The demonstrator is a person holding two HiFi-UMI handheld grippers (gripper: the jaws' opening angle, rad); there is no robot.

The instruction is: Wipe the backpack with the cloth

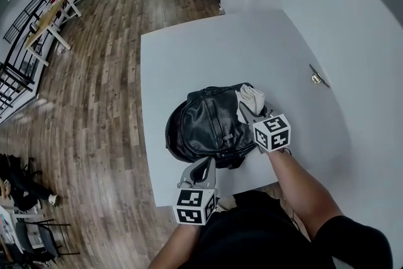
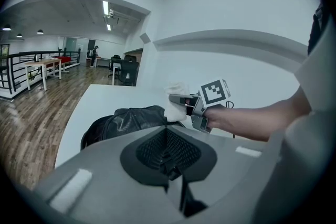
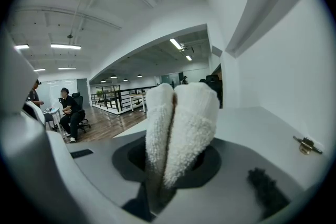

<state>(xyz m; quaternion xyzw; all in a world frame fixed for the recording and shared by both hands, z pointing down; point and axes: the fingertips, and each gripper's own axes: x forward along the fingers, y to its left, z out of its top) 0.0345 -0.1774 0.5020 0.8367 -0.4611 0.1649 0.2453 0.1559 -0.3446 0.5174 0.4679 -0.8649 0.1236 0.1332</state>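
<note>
- Jaws of our left gripper [image 1: 204, 165], nearest to us, are closed on a dark mesh fold. We take that fold to be part of the backpack [image 1: 211, 123], and the tips sit at the backpack's near edge.
- Our right gripper [image 1: 247, 107] has its jaws clamped on the white cloth [image 3: 181, 123]. The cloth is doubled over and sticks out past the tips in two plump lobes.
- That cloth is at the backpack's far right corner. We cannot tell whether it presses on the black surface or hangs just above it.
- The backpack lies flat on the white counter [image 1: 208, 53], close to the near edge and to us, and well apart from the far edge.
- Beyond, a wall [image 1: 327, 22] runs along the counter's right side with a small metal fitting [image 1: 318, 77] on it. A wood floor [image 1: 94, 104] spreads out to the left.
- First risk, as we judge it: the cloth is held only by a pinch at its fold. A hard drag across the backpack could pull it free or bunch it up.
- Second risk: if the lobes flatten under pressure, the bare jaws could scrape the backpack instead of wiping it.
- Third risk: the counter looks smooth and the backpack sits near its edge. Should the left hold on the mesh slip, a stroke towards us could push the backpack off.
</note>
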